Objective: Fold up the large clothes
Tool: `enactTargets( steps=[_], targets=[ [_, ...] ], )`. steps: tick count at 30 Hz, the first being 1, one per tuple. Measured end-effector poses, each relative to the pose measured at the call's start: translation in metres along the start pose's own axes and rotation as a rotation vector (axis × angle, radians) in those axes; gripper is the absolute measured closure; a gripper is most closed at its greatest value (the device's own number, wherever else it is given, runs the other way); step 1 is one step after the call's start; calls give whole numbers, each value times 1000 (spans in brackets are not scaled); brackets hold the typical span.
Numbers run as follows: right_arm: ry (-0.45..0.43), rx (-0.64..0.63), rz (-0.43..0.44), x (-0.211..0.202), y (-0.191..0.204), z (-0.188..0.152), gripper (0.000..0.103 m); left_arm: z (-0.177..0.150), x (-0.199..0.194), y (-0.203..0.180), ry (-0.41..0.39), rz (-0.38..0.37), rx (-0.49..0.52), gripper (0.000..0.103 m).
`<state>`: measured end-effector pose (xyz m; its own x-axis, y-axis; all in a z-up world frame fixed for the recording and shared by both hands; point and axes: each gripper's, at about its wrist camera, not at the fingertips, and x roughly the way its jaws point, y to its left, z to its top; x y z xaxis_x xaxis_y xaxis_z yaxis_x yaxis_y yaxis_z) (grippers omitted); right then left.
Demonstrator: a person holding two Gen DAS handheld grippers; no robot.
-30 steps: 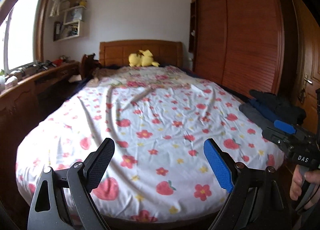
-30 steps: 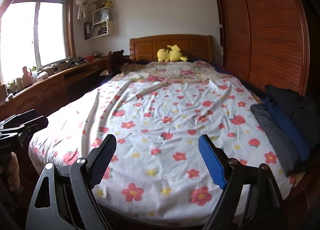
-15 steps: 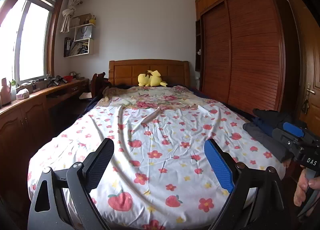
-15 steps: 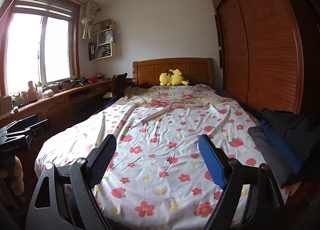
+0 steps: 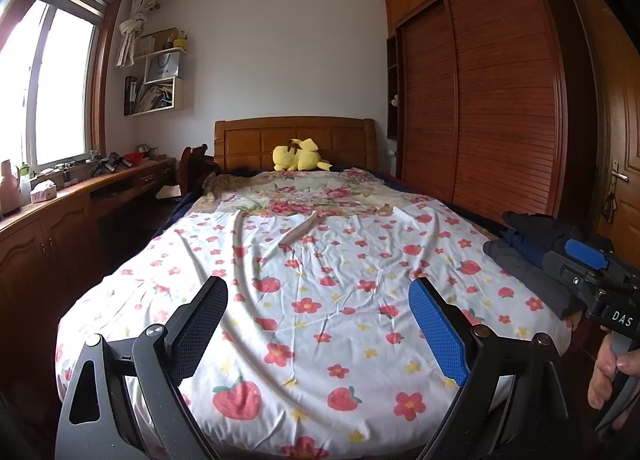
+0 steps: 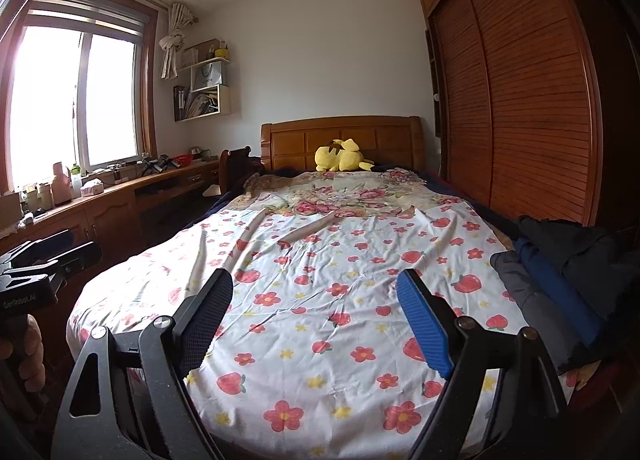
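**Both grippers wide open at the foot of the bed, clothes waiting at its wardrobe-side edge**

Here we are at the foot of the bed [image 5: 320,300], and the bed is our landmark. The left gripper [image 5: 318,324] hangs over the near end of the strawberry-and-flower sheet [image 6: 320,300], jaws spread wide, nothing between the black pad and the blue one. The right gripper [image 6: 314,320] is the same: fingers far apart, holding nothing, pointing up the length of the mattress.

The clothes [image 6: 560,288] lie in a dark pile on the bed's near corner, on the side by the wardrobe: a grey piece, a blue one and something black behind, bunched against each other. Neither gripper touches them. In the left wrist view the right gripper's body, with a hand [image 5: 608,368] on its handle, sits in front of part of that pile.

The middle of the sheet is rumpled, with long creases running towards the headboard [image 5: 296,140]. A yellow plush toy [image 5: 298,156] lies against the headboard, and a second floral cover [image 6: 340,196] is spread just below it.

Beside the bed on the window side runs a wooden desk [image 6: 120,196] crowded with bottles and small items, a chair [image 6: 234,168] pushed up near the head end. On the other side the slatted wardrobe [image 6: 520,100] stands close along the bed.
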<state>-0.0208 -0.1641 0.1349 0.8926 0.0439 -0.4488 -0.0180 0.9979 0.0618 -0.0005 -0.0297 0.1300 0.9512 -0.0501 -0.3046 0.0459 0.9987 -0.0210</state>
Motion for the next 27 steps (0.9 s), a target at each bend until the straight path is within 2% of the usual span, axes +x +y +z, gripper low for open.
enactTargets(
  steps=[27],
  targets=[
    [4,6,-14,-1,-7,-3,18,-2,-10,-3,-20,-7,25,10]
  ],
)
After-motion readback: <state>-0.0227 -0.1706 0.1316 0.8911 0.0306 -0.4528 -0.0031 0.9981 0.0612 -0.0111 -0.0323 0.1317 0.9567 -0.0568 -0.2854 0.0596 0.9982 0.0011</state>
